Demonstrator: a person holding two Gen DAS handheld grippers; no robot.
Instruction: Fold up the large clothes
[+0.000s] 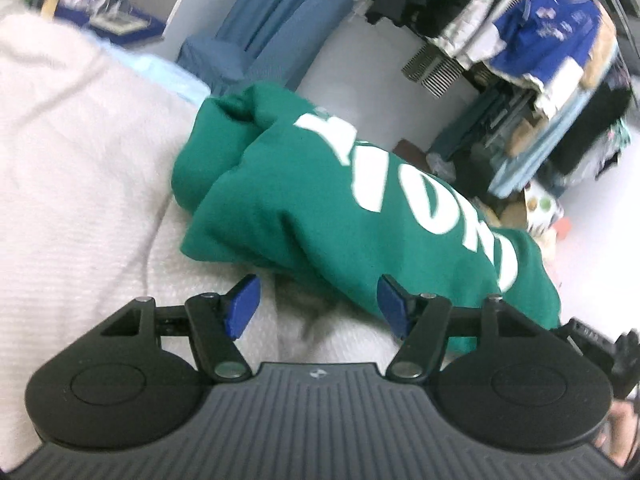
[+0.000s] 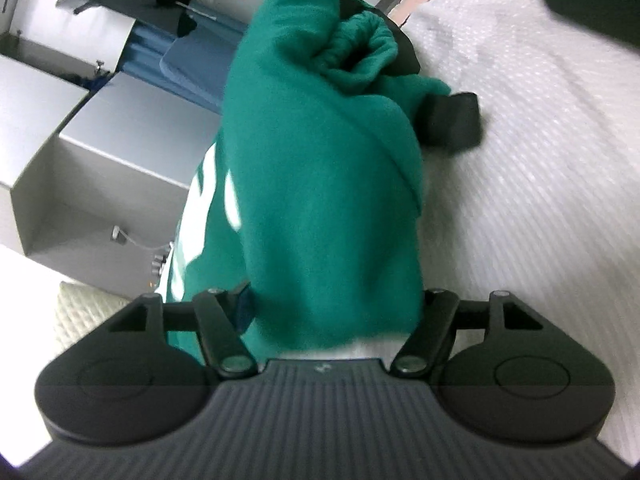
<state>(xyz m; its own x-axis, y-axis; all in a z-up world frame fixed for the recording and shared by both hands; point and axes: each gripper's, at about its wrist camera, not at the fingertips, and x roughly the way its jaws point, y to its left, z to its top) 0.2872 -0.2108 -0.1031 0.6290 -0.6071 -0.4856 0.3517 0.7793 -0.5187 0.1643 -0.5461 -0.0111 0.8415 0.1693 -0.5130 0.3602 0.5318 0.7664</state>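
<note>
A green sweatshirt (image 1: 320, 204) with big white letters lies bunched and folded on the white textured cover (image 1: 60, 160) of a bed. My left gripper (image 1: 316, 304) is open and empty, its blue pads just short of the sweatshirt's near edge. In the right wrist view the same green sweatshirt (image 2: 320, 184) fills the middle, a ribbed cuff at its far end. My right gripper (image 2: 332, 312) has its jaws spread wide around the thick fold of cloth; the fingertips are hidden by the fabric.
A black strap or cuff (image 2: 452, 120) lies beside the sweatshirt on the white cover (image 2: 540, 200). Grey boxes (image 2: 100, 152) stand on the floor past the bed edge. A cluttered rack with blue clothes (image 1: 540, 40) and blue fabric (image 1: 272, 20) stand beyond.
</note>
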